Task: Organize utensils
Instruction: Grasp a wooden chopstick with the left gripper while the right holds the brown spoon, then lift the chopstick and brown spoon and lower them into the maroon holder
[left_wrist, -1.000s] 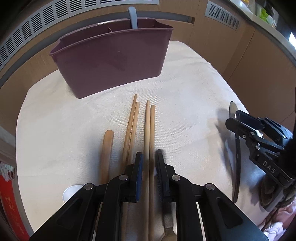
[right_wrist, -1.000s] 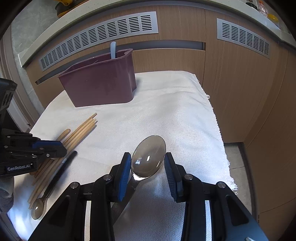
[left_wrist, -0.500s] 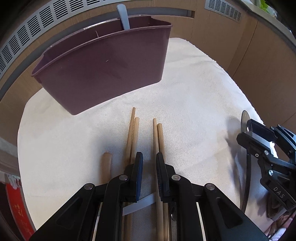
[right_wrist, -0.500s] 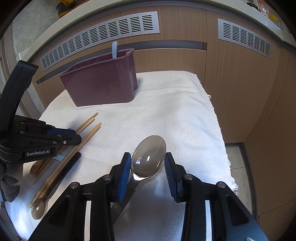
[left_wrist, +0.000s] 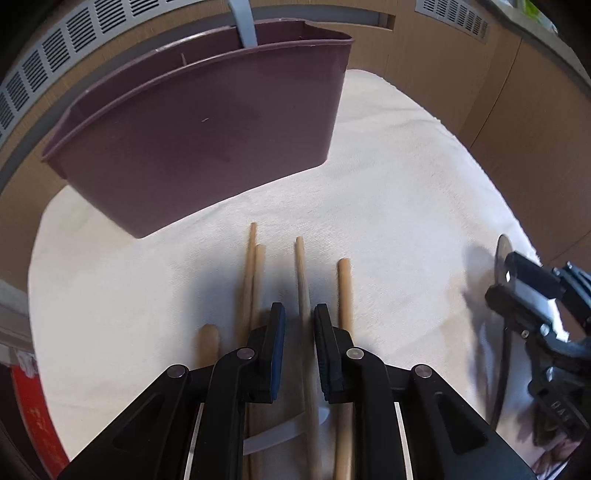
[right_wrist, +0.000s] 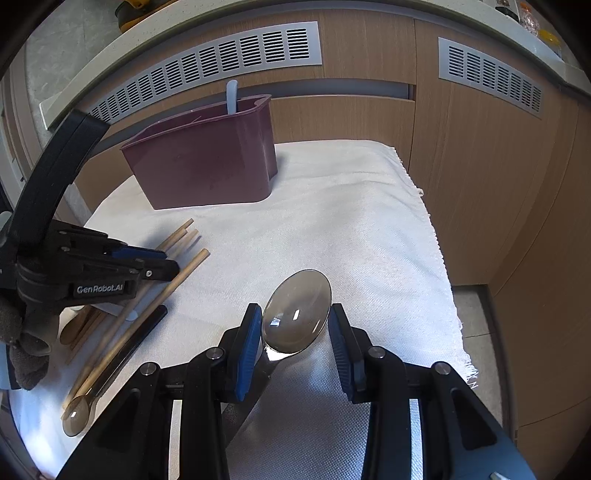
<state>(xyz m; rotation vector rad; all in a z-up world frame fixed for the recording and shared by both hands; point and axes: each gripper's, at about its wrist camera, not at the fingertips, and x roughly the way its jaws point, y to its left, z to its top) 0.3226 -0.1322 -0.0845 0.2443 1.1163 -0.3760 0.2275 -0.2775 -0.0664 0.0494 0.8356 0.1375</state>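
Our left gripper (left_wrist: 299, 349) has its fingers nearly shut around one chopstick (left_wrist: 303, 295), picked out of four on the desk (left_wrist: 406, 184) for the maroon holder (left_wrist: 207, 140) (one pale handle already stands inside). Our right gripper (right_wrist: 295, 347) clamps a spoon (right_wrist: 297, 314) by the neck, ready to go in. A second spoon (right_wrist: 79, 415) lies with the chopsticks.
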